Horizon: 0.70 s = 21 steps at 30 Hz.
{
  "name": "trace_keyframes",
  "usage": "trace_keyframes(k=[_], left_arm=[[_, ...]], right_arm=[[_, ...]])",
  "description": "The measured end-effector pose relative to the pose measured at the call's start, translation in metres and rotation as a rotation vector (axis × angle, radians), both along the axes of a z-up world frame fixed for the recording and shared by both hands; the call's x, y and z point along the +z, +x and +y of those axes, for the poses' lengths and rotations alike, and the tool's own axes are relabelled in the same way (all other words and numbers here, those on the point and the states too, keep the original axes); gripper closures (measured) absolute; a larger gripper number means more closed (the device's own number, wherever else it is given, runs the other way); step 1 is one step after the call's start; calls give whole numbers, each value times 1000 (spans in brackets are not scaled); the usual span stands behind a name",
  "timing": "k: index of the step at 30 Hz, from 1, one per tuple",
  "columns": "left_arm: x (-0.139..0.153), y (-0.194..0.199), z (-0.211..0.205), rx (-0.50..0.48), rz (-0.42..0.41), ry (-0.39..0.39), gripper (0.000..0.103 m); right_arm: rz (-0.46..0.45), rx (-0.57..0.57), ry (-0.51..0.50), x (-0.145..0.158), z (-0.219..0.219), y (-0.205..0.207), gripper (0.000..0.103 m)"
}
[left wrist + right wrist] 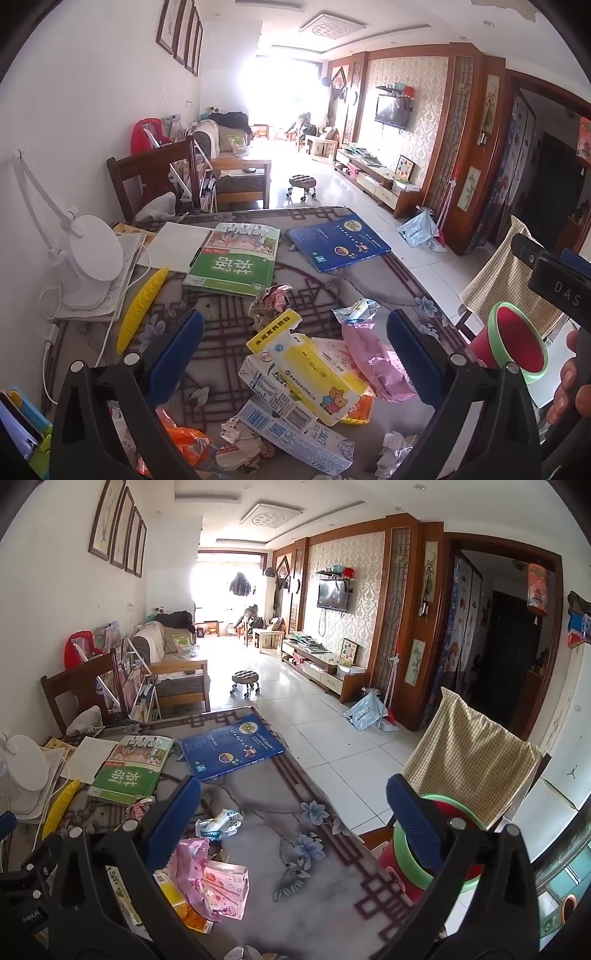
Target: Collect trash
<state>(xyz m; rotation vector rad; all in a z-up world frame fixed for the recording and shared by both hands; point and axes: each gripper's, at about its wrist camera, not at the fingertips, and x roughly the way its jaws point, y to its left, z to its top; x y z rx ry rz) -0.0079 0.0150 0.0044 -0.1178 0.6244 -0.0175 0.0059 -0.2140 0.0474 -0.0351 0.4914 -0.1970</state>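
Left gripper (295,354): blue-padded jaws fully spread, nothing gripped, hovering over crumpled wrappers and flattened yellow-and-white cartons (314,373) heaped on the patterned table cover (229,325). Right gripper (293,830): jaws fully spread, empty, pink plastic wrapper (195,871) at 7 o'clock. Red bin with green rim (436,849) beside table edge, at 4 o'clock.

Green textbook (232,262) beside blue book (338,242); white lamp (90,258); yellow ruler (142,308).
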Motion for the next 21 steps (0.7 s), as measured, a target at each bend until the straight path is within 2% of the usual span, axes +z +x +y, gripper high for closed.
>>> trace_keyframes(k=[9,11,21], left_arm=[[6,-3,-2,4,1,14,8],[6,-3,-1,5,4,15,8],[5,-3,-2,5,4,16,8]], right_arm=[[0,1,-5,-1,-1,0,4],[1,2,-7,-10,-2,4,4],[4,-2,-5,-6,-4,2,4]])
